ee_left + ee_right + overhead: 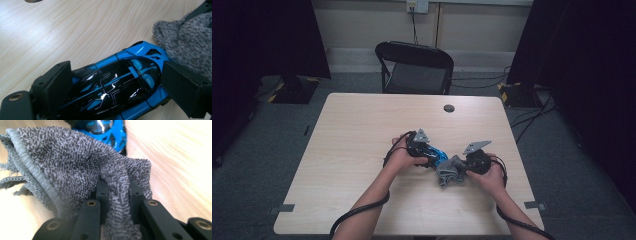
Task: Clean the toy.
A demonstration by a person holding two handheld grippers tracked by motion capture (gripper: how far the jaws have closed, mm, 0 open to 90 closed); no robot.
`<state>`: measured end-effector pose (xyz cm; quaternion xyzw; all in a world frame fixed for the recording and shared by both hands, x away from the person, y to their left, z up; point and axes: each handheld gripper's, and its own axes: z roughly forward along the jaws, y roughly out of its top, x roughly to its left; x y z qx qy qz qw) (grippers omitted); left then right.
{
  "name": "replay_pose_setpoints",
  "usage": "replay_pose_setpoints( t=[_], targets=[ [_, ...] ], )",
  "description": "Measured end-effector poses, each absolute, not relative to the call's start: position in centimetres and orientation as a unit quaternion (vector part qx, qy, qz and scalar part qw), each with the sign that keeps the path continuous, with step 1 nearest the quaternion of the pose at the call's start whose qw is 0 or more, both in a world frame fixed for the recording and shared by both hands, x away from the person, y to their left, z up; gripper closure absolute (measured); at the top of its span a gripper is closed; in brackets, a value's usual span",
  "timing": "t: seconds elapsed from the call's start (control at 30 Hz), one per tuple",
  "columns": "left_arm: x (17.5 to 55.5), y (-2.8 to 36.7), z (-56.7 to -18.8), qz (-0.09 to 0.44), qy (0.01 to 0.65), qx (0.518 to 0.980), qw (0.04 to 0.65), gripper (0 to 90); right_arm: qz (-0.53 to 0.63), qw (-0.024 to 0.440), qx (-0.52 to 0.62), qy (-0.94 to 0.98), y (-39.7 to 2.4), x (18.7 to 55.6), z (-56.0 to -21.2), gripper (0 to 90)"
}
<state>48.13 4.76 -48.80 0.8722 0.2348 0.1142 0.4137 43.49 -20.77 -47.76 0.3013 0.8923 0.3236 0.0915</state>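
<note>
At the table's (362, 125) centre we hold the blue toy car (120, 82) clamped in the left gripper (120, 87) — at its three o'clock, seemingly touching, the grey cloth (75, 165) is pinched in the right gripper (117, 195).

Black folding chair (414, 67) behind table (357, 130), grey floor (257, 150).

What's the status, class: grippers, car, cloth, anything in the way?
Left gripper clamped across the blue car. Right gripper shut on the grey cloth, cloth touching the car's end. Table around them bare, nothing blocking.
</note>
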Motion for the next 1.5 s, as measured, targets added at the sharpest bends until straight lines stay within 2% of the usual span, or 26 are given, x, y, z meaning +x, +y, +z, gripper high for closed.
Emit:
replay_pose_setpoints(
  t=[1.0, 1.5],
  targets=[
    [48.0, 4.6, -48.8, 0.110, 0.234, 0.871, 0.418, 11.6, 0.279, 0.140, 0.376, 0.872, -20.0, 48.2, -47.0, 75.9],
    [48.0, 4.5, -48.8, 0.111, 0.233, 0.871, 0.418, 11.6, 0.305, 0.176, 0.413, 0.840, -23.6, 48.1, -45.6, 75.8]
  ],
)
